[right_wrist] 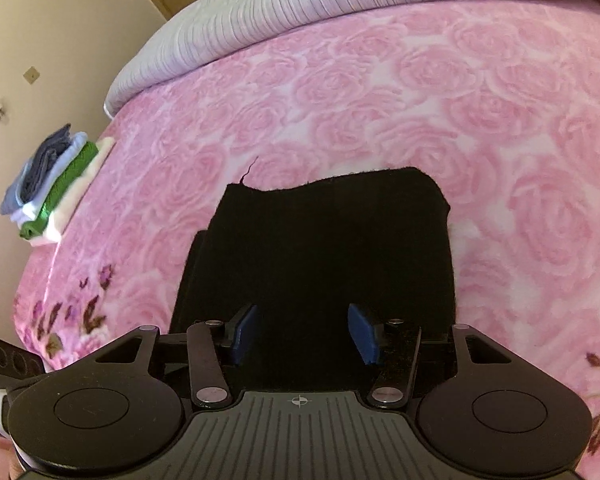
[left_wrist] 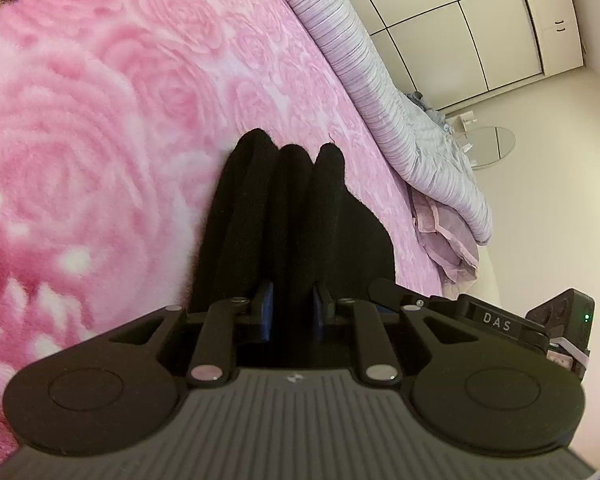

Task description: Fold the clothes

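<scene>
The black garment (right_wrist: 320, 248) lies folded on the pink rose-patterned blanket (right_wrist: 420, 100), soft, light and fuzzy-edged, likely to sag unless taken at a thick folded edge. The left gripper (left_wrist: 293, 312) pinches its bunched layers; the right gripper (right_wrist: 306, 334) hovers over it, jaws apart, grasping nothing.

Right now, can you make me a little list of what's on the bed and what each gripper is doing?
surface: pink rose blanket covering the bed
garment: black cloth lying on the blanket, bunched into folds in the left wrist view
left gripper: shut on the black cloth
right gripper: open above the black cloth, nothing pinched
finished pile: stack of folded clothes at the bed's edge
bedding: striped quilt along the far side
</scene>
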Demonstrator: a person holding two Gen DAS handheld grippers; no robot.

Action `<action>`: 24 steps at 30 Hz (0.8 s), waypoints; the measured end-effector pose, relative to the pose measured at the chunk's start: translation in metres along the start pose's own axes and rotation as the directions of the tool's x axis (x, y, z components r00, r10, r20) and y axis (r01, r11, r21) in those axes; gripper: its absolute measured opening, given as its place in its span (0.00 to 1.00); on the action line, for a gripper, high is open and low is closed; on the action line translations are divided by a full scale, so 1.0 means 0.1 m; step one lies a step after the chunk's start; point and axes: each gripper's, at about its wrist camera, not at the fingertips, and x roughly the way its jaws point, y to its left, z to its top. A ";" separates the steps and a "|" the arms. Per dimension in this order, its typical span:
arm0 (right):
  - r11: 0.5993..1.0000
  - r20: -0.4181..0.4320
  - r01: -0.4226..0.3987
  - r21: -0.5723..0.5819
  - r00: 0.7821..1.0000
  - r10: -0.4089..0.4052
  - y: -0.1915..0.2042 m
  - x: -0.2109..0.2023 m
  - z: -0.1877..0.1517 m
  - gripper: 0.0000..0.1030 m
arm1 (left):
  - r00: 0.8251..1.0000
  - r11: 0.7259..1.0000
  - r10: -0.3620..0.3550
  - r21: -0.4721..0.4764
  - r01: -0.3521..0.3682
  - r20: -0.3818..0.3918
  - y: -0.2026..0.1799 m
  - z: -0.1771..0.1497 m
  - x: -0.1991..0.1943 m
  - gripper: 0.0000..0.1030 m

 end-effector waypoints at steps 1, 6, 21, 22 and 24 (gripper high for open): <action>1.000 0.002 0.002 -0.002 1.000 -0.002 0.00 -0.01 0.00 0.53 | 1.000 1.000 0.002 0.004 -0.002 -0.001 0.00 0.00 0.00 0.15; 1.000 0.023 0.005 -0.009 1.000 -0.005 -0.02 -0.12 0.01 0.53 | 1.000 1.000 0.003 0.001 -0.003 -0.005 0.03 0.01 -0.02 0.16; 0.965 0.028 -0.104 0.242 0.995 0.100 -0.77 -0.13 -0.10 0.51 | 0.997 0.991 -0.024 0.131 0.015 0.068 -0.20 0.00 -0.28 0.11; 0.972 0.034 -0.097 0.214 0.995 0.092 -0.71 -0.15 -0.10 0.51 | 0.996 0.989 -0.022 0.150 0.009 0.083 -0.22 0.00 -0.34 0.11; 0.979 0.036 -0.092 0.183 0.996 0.087 -0.60 -0.17 -0.07 0.49 | 0.995 0.984 -0.001 0.175 -0.017 0.102 -0.24 0.01 -0.42 0.11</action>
